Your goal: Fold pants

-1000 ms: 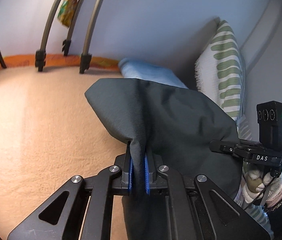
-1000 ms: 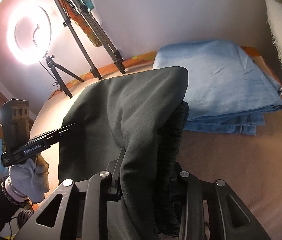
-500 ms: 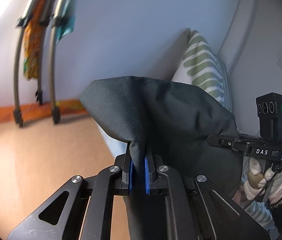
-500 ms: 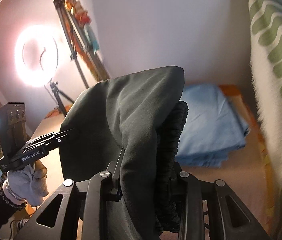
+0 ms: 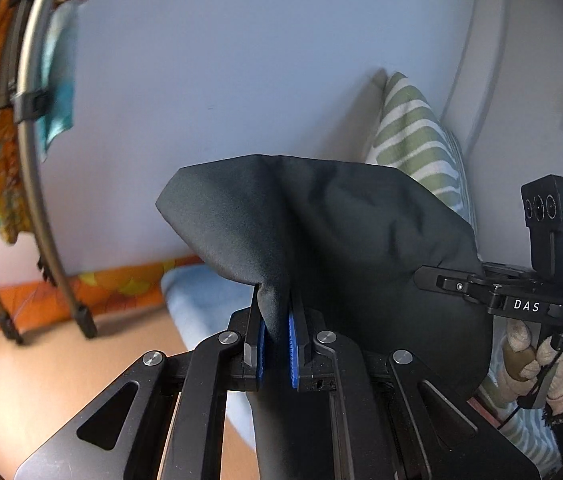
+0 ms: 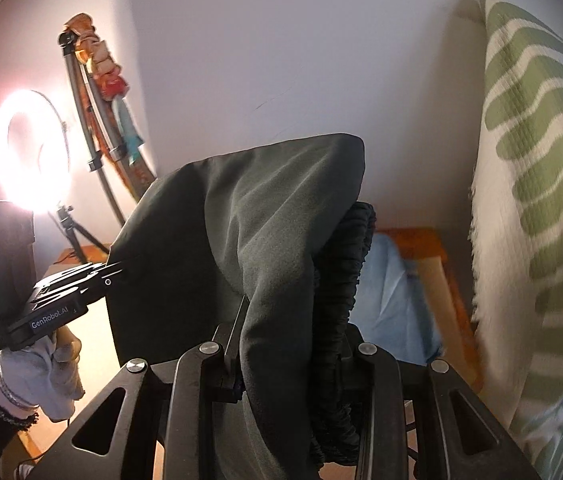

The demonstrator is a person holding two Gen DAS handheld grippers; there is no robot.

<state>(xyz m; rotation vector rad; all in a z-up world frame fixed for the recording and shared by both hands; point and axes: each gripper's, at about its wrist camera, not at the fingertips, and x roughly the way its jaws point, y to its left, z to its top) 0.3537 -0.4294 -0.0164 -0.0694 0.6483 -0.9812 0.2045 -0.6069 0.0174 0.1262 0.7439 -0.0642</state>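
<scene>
Background: pale wall (image 5: 241,60) is filling the upper frame; striped pillow (image 6: 541,200) is standing at right.
Left gripper (image 5: 275,340): jaws are clamping a thin fold of the dark pants (image 5: 341,240), which is rising above them at centre.
Right gripper (image 6: 293,364): jaws are gripping bunched pants fabric and waistband, draping over them at centre.

dark pants (image 5: 341,232), green-striped pillow (image 6: 541,200), blue-padded tongs (image 5: 277,340)
</scene>
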